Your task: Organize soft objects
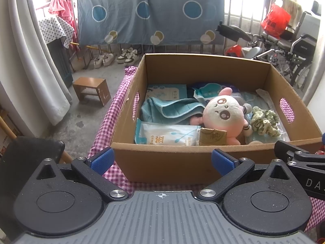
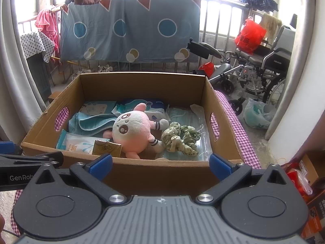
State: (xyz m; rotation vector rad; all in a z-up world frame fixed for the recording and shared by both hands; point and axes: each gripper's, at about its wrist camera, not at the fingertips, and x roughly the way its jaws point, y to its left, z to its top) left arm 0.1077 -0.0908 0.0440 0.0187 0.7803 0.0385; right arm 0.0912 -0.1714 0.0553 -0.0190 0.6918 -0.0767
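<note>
A cardboard box (image 1: 166,160) (image 2: 154,172) stands on a pink checked cloth. In it lie a pink and white plush toy (image 1: 223,111) (image 2: 132,129), a teal towel (image 1: 168,109) (image 2: 91,123), a green scrunchie (image 1: 264,122) (image 2: 180,138), a swab pack (image 1: 164,135) (image 2: 79,142), a brown tissue pack (image 1: 212,137) (image 2: 106,148) and face mask packs (image 1: 166,92) (image 2: 182,116). My left gripper (image 1: 162,160) is open and empty, just in front of the box's near wall. My right gripper (image 2: 160,164) is open and empty, also at the near wall.
The checked cloth (image 1: 113,109) (image 2: 241,130) covers the surface under the box. A small wooden stool (image 1: 91,90) and shoes (image 1: 115,58) are on the floor at left. A wheelchair (image 2: 264,65) and a plastic bag (image 2: 257,114) stand at right. A patterned sheet (image 1: 150,12) hangs behind.
</note>
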